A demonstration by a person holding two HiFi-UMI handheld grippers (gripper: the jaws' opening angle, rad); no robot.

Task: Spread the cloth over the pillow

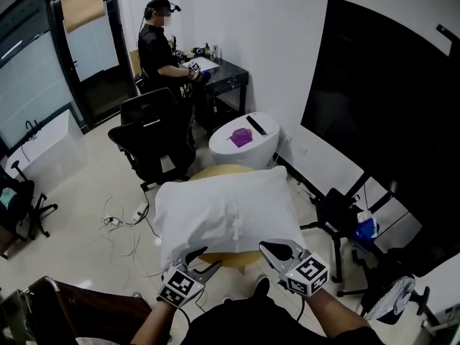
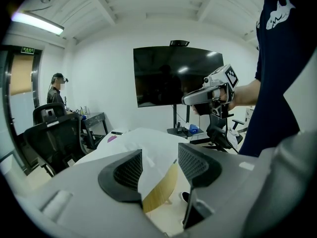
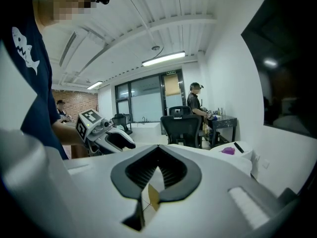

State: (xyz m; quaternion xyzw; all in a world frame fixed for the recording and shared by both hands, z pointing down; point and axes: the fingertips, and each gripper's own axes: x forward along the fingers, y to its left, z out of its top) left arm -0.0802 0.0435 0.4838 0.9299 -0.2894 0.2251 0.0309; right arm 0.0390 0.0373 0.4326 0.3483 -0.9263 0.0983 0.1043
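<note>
A white cloth-covered pillow (image 1: 226, 214) lies on a small round wooden table (image 1: 241, 259) just ahead of me. My left gripper (image 1: 207, 259) hovers at the pillow's near left corner with its jaws apart; in the left gripper view the white cloth (image 2: 148, 148) shows beyond the gap, untouched by the pads. At the near right corner my right gripper (image 1: 264, 246) has its jaws closed tip to tip, and I see nothing pinched between them in the right gripper view (image 3: 158, 150). Each gripper appears in the other's view: the right gripper (image 2: 185, 101) and the left gripper (image 3: 131, 144).
Behind the pillow stands a round white side table (image 1: 266, 146) with a purple item (image 1: 241, 136) and a black remote. A black office chair (image 1: 151, 139) and a person (image 1: 162, 49) at a desk are farther back. A large dark screen (image 1: 388, 106) on a legged stand (image 1: 338, 214) is at right. Cables (image 1: 122, 221) lie on the floor.
</note>
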